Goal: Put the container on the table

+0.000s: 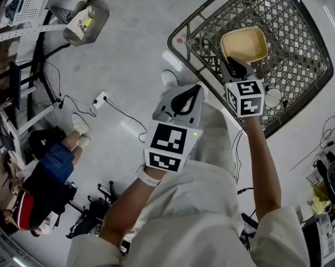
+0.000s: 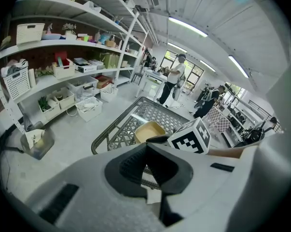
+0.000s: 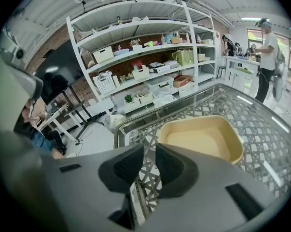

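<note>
A tan, empty container (image 1: 244,43) sits upright on the glass-topped lattice table (image 1: 292,21). My right gripper (image 1: 234,67) is just at its near rim, touching nothing; the jaws stand a narrow gap apart and hold nothing. In the right gripper view the container (image 3: 203,137) lies just ahead and to the right of the right gripper (image 3: 149,150), above the table (image 3: 266,129). My left gripper (image 1: 194,91) hovers off the table's near-left edge with its jaws shut and empty. The left gripper view has the left gripper (image 2: 146,147) low in front, the container (image 2: 149,131) beyond it.
A white round disc (image 1: 273,97) lies on the table beside my right gripper. On the floor to the left are a power strip (image 1: 100,99), cables, a bin (image 1: 84,21) and a seated person (image 1: 45,171). Shelving (image 3: 150,66) stands beyond the table; people (image 2: 174,79) stand farther off.
</note>
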A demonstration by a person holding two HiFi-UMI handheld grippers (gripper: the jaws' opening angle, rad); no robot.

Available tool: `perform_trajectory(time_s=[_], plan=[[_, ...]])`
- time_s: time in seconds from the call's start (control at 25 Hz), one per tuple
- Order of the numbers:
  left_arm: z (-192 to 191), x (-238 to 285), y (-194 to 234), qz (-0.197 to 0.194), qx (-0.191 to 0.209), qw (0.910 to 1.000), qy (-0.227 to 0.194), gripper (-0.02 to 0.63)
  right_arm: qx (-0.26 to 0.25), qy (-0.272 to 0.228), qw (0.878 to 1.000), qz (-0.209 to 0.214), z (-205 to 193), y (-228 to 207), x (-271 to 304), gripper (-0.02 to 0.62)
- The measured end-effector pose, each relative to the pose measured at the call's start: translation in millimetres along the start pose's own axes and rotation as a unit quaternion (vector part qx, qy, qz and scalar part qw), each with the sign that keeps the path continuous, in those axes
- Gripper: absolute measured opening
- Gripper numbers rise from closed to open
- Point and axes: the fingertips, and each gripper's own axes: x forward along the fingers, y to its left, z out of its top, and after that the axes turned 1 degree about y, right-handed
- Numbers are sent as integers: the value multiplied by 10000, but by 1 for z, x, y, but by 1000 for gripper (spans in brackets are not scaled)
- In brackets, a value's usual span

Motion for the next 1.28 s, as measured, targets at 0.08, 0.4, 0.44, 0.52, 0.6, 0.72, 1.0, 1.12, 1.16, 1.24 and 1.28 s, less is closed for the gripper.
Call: perform_trajectory(time_s=[0.08, 0.4, 0.44, 0.52, 0.6, 0.72, 1.0, 1.12, 1.16, 1.24, 1.28], plan=[[1, -1, 0, 22, 6, 10000, -40, 23, -40, -67, 9999, -77, 4, -1, -5, 71], [14, -19, -3, 97, 114, 9996, -238, 23, -259, -381, 9985, -282, 19, 3, -41, 23], [17, -21, -3, 108, 132, 9994, -288, 23, -292, -429, 9982, -292, 24, 4, -48, 22], [21, -26, -4, 131, 150, 9992, -353, 23, -348, -513, 9977, -283, 30, 7, -61, 21], [23, -31, -7, 148, 169, 9990, -392, 23, -390, -561, 9974, -233, 34, 11, -74, 21], [26, -36, -10, 153, 239, 9985, -462, 23, -473, -682, 9964, -173, 45, 18, -93, 21], [43, -54, -18, 167, 342, 9970, -671, 23, -605, -1118, 9918, -112, 86, 34, -149, 20], [51, -63, -28, 156, 450, 9957, -800, 23, -710, -1306, 9889, -73, 99, 41, -177, 21], [54, -66, -31, 153, 480, 9951, -853, 23, -758, -1375, 9876, -72, 104, 43, -185, 21], [60, -72, -34, 154, 501, 9940, -963, 23, -850, -1515, 9848, -84, 113, 46, -201, 21], [63, -76, -34, 163, 483, 9936, -1010, 23, -882, -1579, 9835, -90, 118, 48, -208, 21]])
